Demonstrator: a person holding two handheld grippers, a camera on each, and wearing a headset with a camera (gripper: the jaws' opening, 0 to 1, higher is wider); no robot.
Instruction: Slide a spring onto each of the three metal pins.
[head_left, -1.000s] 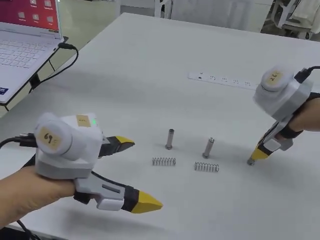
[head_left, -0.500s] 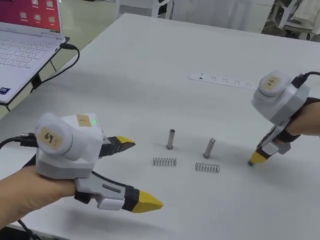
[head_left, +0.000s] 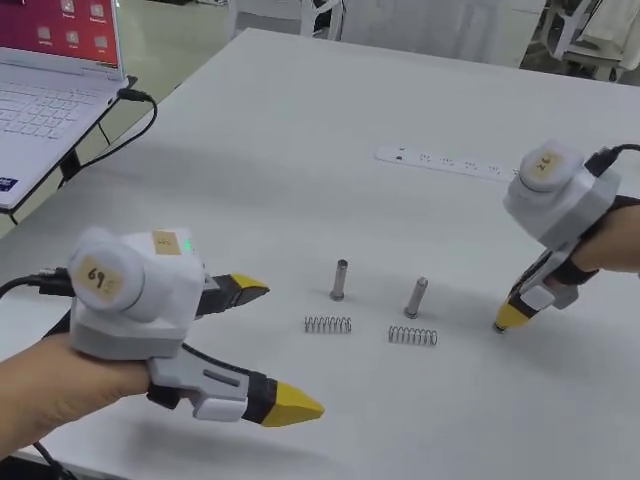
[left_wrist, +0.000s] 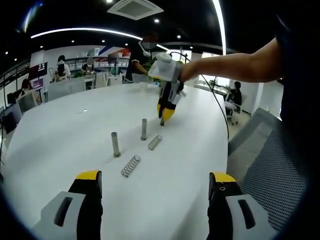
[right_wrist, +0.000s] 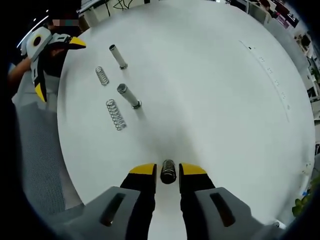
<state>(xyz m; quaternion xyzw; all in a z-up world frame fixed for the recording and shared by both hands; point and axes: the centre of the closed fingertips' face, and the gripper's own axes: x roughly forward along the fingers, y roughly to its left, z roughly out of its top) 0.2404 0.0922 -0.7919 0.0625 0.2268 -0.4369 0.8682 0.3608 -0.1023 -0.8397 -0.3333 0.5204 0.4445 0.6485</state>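
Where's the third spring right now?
The spring sits between the right gripper's fingers, low in the right gripper view, right of both upright pins.

Yellow-tipped L tongs (head_left: 280, 348), white table (head_left: 300, 150)

Left tongs (head_left: 280, 349): tips wide apart, held low over the worktop (head_left: 300, 130). Right tongs (head_left: 507, 320): yellow tips down at the worktop. Between the two tongs, the first pin (head_left: 340, 280) and the second pin (head_left: 417, 297) stand upright. The first spring (head_left: 328, 323) and the second spring (head_left: 413, 336) lie flat beside them, unthreaded. Power strip (head_left: 445, 162) lies beyond the right tongs. Laptop (head_left: 50, 90) sits beyond the left tongs.
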